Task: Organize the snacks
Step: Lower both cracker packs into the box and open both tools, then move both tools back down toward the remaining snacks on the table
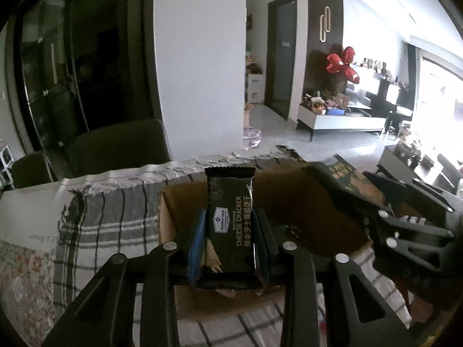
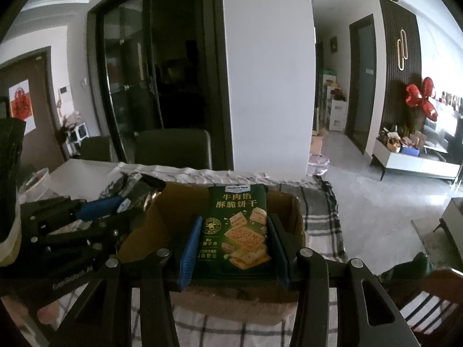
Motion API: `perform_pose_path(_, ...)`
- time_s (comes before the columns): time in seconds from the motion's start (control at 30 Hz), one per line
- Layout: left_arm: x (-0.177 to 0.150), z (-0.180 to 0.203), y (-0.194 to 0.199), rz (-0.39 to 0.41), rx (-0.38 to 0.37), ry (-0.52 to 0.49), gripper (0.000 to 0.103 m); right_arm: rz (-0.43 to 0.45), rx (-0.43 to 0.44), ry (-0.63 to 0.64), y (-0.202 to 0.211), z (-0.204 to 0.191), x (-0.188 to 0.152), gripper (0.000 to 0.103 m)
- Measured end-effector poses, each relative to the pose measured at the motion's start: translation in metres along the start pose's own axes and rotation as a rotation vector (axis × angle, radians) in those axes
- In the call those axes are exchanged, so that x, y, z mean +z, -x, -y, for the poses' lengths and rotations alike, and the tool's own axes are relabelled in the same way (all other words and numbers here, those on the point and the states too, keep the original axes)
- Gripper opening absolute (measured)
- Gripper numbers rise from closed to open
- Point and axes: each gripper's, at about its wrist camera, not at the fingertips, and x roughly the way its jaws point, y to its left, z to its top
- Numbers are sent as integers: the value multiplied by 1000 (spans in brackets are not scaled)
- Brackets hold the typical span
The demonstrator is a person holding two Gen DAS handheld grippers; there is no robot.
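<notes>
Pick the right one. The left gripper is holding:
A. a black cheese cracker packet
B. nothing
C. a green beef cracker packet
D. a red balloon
A: in the left wrist view the left gripper is clamped on a black packet printed "CHEESE CRACKER", above the cardboard box; the green packet sits in the right gripper.

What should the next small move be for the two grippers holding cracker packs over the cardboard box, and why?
Probably lower one pack into the cardboard box and open that gripper. The left gripper is shut on the cheese cracker pack and the right gripper on the green beef cracker pack. Both hang above the open box, not yet set down. The box floor is mostly hidden, so lower slowly.
</notes>
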Motion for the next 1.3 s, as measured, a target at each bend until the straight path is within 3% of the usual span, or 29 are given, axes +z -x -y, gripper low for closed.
perform_pose_path(0.1,3,-3,-1,13,30,4,61,-17,-24,1,-6,1,3,52)
perform_pose_path(0.13,3,-3,1,18,42,3,62,-16,-39,0,-6,-1,3,60)
perform_pose_path(0.2,0,-3,7,19,51,1,64,-1,-70,10,-2,1,0,63)
perform_pose_path(0.53,-30,9,54,43,2,1,65,52,-55,-5,46,-5,-26,63)
perform_pose_path(0.93,-74,34,116,112,24,-89,65,89,-35,-19,105,-15,-69,63)
perform_pose_path(1.3,-120,45,138,76,-9,-115,65,49,-9,-9,128,-26,-112,63)
